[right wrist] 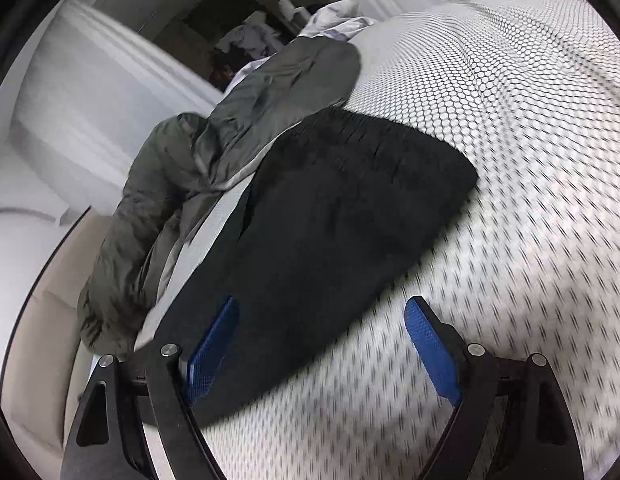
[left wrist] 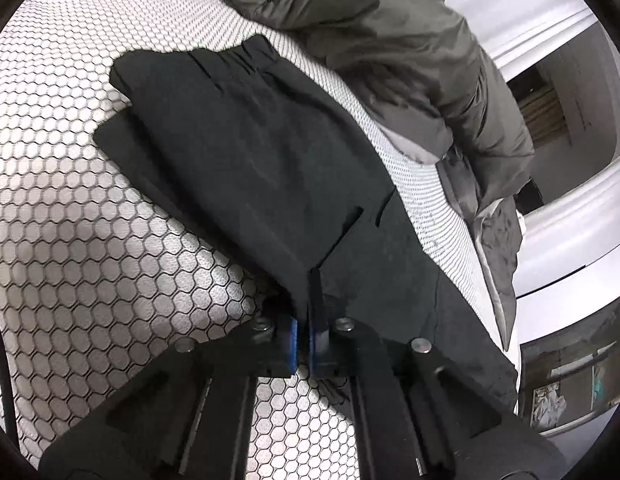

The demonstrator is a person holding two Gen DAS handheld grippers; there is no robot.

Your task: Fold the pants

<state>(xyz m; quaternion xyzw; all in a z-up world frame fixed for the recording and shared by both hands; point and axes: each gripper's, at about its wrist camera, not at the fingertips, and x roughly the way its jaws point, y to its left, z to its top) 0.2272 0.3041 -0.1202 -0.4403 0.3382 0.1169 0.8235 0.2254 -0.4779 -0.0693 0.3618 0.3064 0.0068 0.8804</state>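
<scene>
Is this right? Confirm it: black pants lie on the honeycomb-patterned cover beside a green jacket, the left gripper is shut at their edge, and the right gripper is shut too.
One thing is wrong: the right gripper is open, its blue pads wide apart in the right wrist view. The black pants, honeycomb-patterned cover, green jacket and shut left gripper are as stated.

The pants [left wrist: 246, 152] lie folded on the mattress [left wrist: 70, 208], near one of its edges, waistband at the far end. A jacket [left wrist: 389, 40] lies along that same edge, just beside the pants and partly hanging over it. The left gripper [left wrist: 306, 312] sits at the pants' near end. The right gripper [right wrist: 321, 344] straddles their near edge.
</scene>
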